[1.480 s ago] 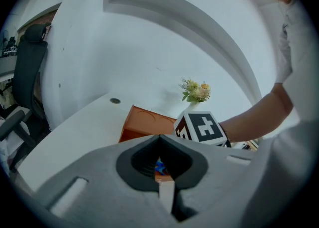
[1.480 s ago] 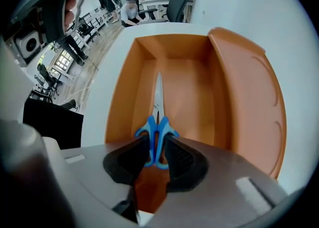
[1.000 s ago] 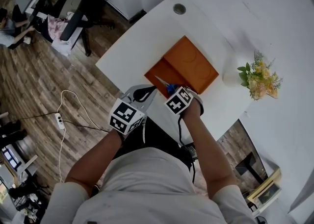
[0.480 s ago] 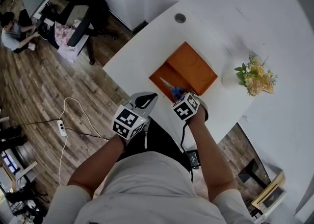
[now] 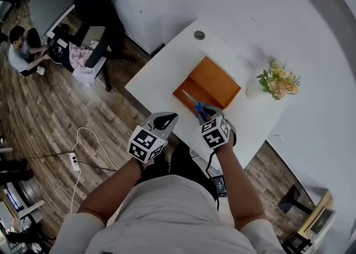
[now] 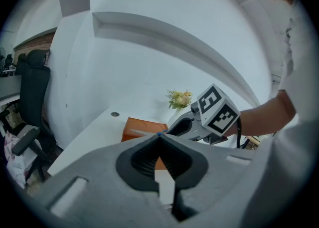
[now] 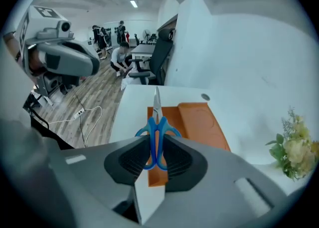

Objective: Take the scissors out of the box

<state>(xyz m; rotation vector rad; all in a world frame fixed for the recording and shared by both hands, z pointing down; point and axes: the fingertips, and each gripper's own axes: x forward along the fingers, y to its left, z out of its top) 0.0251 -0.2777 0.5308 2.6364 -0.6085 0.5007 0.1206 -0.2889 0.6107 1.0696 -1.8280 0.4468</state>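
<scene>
Over the table (image 5: 161,75), right claw (image 7: 155,140) clamps scissors (image 7: 157,119).

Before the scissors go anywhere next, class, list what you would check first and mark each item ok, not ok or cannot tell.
1. Jaws of the right gripper closed on the scissors, at the blue handles: ok.
2. Scissor blades shut together: ok.
3. Scissors held up out of the orange box, over its near end: ok.
4. Left gripper empty, jaws together: ok.
5. Bare stretch of white table beside the box: ok.
6. Flowers stand apart from the box: ok.
</scene>
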